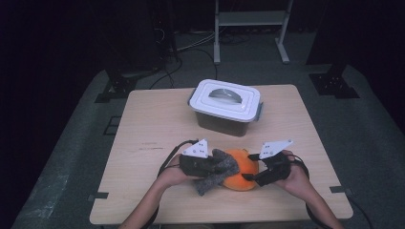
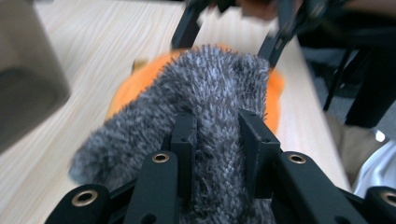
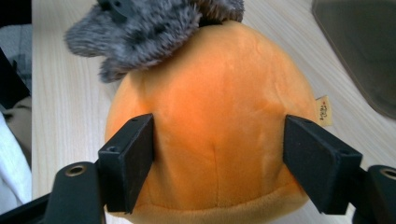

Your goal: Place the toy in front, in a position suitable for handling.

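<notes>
At the near middle of the wooden table (image 1: 143, 124), the left gripper (image 1: 210, 166) is clenched on a fuzzy grey cloth (image 2: 205, 93) draped over an orange plush ball (image 3: 215, 107). The right gripper (image 3: 219, 163) grasps that ball with wide-set jaws. A lidded plastic box (image 1: 225, 106) stands farther back.

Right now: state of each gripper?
Left gripper: shut on the grey fuzzy cloth.
Right gripper: wide, fingers gripping the orange plush.

the grey fuzzy cloth (image 2: 205, 116) hides most of the orange plush (image 2: 275, 93) in the left gripper view; the box (image 2: 28, 79) there is blurred and cut off, perhaps translucent.
</notes>
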The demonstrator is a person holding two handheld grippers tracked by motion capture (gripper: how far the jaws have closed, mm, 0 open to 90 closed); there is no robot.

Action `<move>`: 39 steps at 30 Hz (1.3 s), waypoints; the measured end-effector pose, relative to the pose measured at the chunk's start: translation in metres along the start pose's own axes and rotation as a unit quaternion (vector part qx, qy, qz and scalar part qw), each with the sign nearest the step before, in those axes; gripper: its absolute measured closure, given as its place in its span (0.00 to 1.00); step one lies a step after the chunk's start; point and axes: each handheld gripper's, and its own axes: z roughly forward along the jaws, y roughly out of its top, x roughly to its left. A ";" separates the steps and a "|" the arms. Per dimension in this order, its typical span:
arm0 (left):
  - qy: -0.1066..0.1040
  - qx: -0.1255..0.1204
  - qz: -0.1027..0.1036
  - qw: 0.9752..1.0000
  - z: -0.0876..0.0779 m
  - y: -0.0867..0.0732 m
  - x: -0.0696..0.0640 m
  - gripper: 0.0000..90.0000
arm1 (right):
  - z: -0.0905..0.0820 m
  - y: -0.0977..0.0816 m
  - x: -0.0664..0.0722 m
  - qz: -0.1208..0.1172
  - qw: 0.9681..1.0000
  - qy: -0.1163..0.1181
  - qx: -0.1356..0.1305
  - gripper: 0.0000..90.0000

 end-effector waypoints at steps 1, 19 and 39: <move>-0.003 -0.001 0.003 1.000 0.001 0.002 -0.001 0.77 | 0.002 0.001 0.002 -0.004 1.000 0.001 -0.003 0.28; 0.028 0.001 0.004 1.000 0.001 0.005 0.002 0.77 | 0.008 0.001 0.004 -0.025 1.000 0.011 -0.005 0.30; -0.003 -0.014 0.005 1.000 0.003 0.010 -0.001 0.77 | 0.006 0.002 0.001 -0.010 1.000 0.017 0.003 0.30</move>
